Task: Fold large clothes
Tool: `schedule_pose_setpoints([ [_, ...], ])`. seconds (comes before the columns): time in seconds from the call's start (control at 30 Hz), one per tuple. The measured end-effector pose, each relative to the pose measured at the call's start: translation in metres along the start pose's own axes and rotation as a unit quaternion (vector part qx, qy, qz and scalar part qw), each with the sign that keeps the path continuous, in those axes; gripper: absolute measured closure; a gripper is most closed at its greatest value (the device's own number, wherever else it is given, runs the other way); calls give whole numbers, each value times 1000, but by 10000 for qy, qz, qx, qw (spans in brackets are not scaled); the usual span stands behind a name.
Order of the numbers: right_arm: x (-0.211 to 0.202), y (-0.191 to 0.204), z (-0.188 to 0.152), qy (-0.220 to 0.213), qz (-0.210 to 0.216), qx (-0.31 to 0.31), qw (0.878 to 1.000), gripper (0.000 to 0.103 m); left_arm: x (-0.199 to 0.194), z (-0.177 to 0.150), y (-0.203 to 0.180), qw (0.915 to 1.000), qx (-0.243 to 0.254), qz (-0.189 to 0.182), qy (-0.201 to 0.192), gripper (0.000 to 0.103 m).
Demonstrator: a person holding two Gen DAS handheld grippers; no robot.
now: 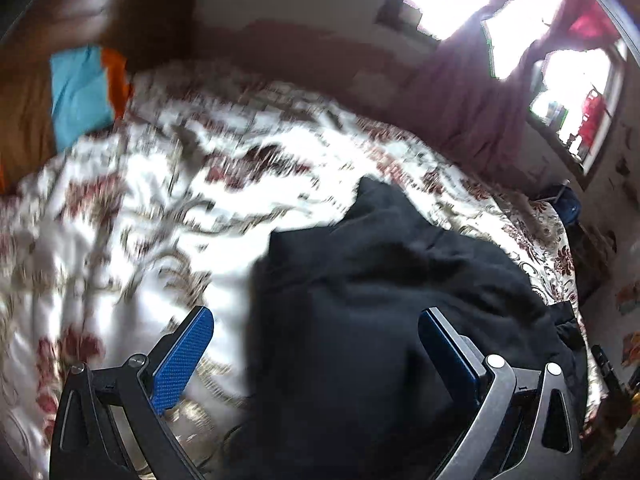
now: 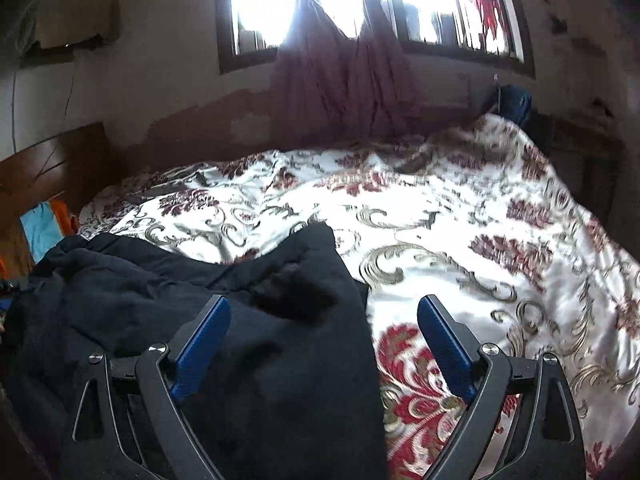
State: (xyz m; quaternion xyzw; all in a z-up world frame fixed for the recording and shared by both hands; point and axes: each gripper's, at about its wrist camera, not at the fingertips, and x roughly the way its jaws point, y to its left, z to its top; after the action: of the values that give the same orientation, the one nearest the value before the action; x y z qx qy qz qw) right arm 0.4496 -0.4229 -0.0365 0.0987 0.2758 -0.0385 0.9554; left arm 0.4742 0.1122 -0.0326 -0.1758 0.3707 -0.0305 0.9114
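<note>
A large black garment (image 1: 392,300) lies rumpled on a bed with a white floral cover (image 1: 140,200). In the left wrist view my left gripper (image 1: 316,320) is open above the garment's left edge, nothing between its blue pads. In the right wrist view the same garment (image 2: 200,300) fills the lower left on the cover (image 2: 480,240). My right gripper (image 2: 324,312) is open above the garment's right edge, empty. This left view is blurred by motion.
A wooden headboard (image 2: 52,160) with blue and orange cloth (image 2: 40,228) stands at the bed's left end. A window with maroon curtains (image 2: 340,80) is behind the bed. A dark blue object (image 2: 514,102) sits at the far right corner.
</note>
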Motion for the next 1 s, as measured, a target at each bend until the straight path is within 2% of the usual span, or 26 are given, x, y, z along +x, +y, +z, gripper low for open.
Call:
schedule_pose_setpoints([
  [0.17,25,-17,-20,575,-133,-80,9982,11,23,-10,33,9958,-627,-458,489,0],
  [0.23,31,-22,-28,731,28,9,9973,11,30,-13,41,9931,-809,-647,554,0],
  [0.37,41,-31,-34,952,414,283,9942,7,32,-18,39,9947,-627,-679,460,0],
  [0.5,52,-42,-39,1198,1076,596,9851,2,33,-20,40,9951,-532,-728,414,0],
  [0.67,58,-41,-46,1274,1661,705,9753,1,29,-23,44,9943,-515,-862,361,0],
  [0.93,65,-26,-49,1671,2469,509,9532,1,30,-24,44,9932,-354,-1039,388,0],
  [1.0,69,-19,-49,1837,2754,474,9424,1,29,-26,43,9934,-225,-1065,367,0],
])
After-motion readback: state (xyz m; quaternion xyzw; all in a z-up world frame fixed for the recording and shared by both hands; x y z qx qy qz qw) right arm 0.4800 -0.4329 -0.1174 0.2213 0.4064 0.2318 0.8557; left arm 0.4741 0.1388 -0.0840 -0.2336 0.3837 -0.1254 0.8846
